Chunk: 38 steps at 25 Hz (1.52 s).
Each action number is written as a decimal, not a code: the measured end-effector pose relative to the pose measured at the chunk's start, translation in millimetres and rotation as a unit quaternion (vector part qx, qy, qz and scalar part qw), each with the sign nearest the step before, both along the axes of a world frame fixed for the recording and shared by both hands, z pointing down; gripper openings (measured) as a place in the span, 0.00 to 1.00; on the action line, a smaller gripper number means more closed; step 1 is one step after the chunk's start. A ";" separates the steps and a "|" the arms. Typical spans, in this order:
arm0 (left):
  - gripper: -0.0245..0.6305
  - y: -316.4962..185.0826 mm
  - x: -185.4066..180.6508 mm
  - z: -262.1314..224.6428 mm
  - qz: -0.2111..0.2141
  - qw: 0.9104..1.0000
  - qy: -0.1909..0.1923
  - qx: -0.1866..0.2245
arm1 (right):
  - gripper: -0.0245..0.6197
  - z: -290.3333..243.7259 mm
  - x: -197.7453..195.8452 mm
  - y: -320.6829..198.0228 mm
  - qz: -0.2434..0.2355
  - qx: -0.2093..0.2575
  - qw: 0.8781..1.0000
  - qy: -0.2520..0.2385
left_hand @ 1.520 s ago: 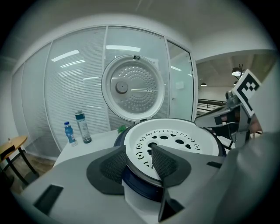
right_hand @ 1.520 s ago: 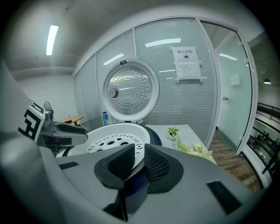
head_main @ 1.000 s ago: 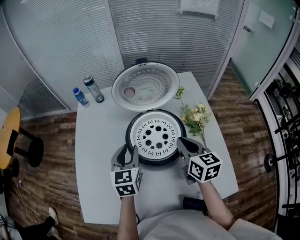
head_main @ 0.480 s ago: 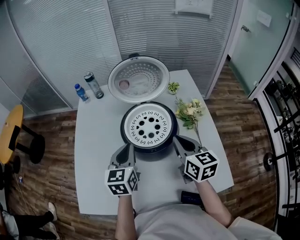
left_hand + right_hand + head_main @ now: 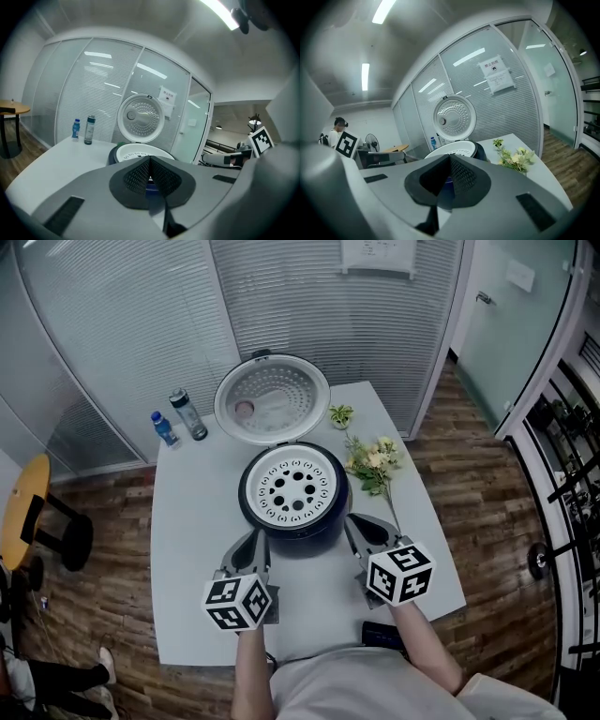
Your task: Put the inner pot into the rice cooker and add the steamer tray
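Just ahead of both grippers, between the lines they point along, the cooker (image 5: 292, 531) stands on the surface (image 5: 192, 521). Its lid (image 5: 272, 399) is tipped up on the far side. The white, holed tray (image 5: 292, 487) lies in the cooker's mouth.

The left gripper (image 5: 260, 537) is held off the cooker's near left side. It points forward and a little down, angled slightly inward, with its tip near the dark wall. In the left gripper view its jaws (image 5: 150, 160) are pressed together with nothing between them, and the tray shows just past them.

The right gripper (image 5: 351, 520) mirrors it off the near right side, also angled inward and tilted slightly down. Its jaws (image 5: 450, 157) are closed too and hold nothing.

Both forearms reach in from the near edge, roughly parallel. The left forearm (image 5: 248, 671) and the right forearm (image 5: 427, 652) carry the marker cubes low over the surface.

Flowers (image 5: 375, 465) lie ahead of the right gripper, beside the cooker. Two bottles (image 5: 176, 422) stand well ahead and to the left of the left gripper.
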<state>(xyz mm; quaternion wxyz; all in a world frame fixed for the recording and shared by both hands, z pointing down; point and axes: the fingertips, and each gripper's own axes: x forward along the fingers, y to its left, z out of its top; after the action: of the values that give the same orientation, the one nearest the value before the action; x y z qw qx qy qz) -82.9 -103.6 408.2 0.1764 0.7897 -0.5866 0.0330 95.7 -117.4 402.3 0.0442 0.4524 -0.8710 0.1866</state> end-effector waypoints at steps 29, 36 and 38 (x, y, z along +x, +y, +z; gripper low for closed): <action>0.05 7.8 -10.0 2.2 0.020 1.000 -0.023 -0.002 | 0.06 0.0 -6.4 9.8 0.001 -0.012 1.000 -0.004; 0.05 5.6 -17.5 2.8 0.019 1.000 -0.017 -0.004 | 0.06 -1.0 -6.1 5.8 0.008 -0.014 1.000 -0.007; 0.05 3.1 -18.1 -1.2 0.019 1.000 -0.016 -0.001 | 0.06 -4.8 -6.6 3.6 0.008 -0.010 1.000 -0.007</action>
<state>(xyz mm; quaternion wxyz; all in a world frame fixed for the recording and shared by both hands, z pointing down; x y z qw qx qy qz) -101.0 -100.5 407.0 0.1670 0.7998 -0.5745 0.0491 89.1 -113.8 397.5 0.0412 0.4571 -0.8659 0.1987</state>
